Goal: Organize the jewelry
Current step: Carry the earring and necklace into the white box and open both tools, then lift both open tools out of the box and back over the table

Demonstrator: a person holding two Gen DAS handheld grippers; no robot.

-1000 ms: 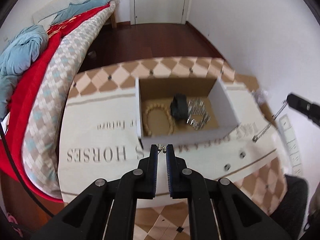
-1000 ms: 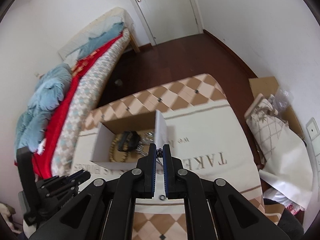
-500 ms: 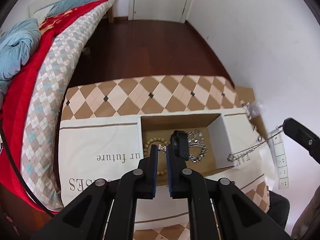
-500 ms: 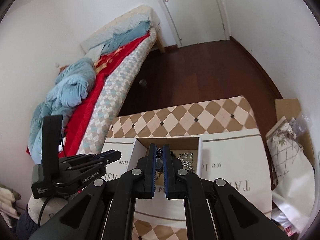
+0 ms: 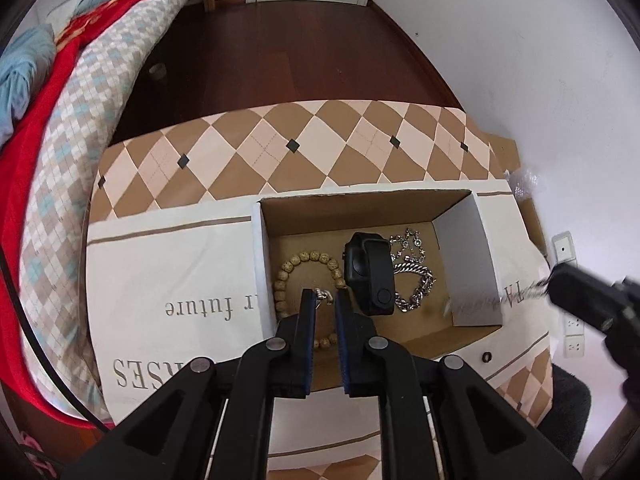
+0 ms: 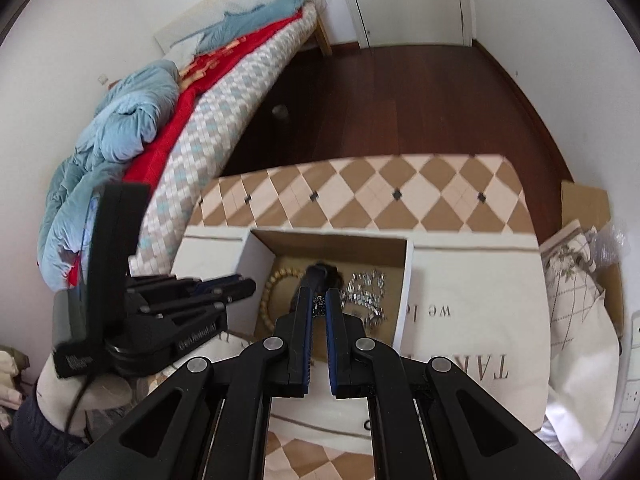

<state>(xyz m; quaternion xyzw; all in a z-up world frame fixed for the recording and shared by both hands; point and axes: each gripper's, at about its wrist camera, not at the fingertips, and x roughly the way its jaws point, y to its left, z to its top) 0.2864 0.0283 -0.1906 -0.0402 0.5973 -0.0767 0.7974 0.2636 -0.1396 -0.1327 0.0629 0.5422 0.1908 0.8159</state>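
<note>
Above the open cardboard box (image 5: 464,264), I see my left gripper (image 5: 325,300) pinching one end of a thin silver chain (image 5: 324,296), and my right gripper (image 6: 319,305) nipping its other end, which shows as a small dark knot of links. In the left wrist view the far stretch of chain runs blurred toward the right gripper at the frame's edge. Inside the box lie a tan beaded bracelet (image 5: 308,260), a black smartwatch (image 5: 370,276) and a heap of shiny silver link bracelets (image 5: 416,280), on the patterned tablecloth (image 5: 168,272).
</note>
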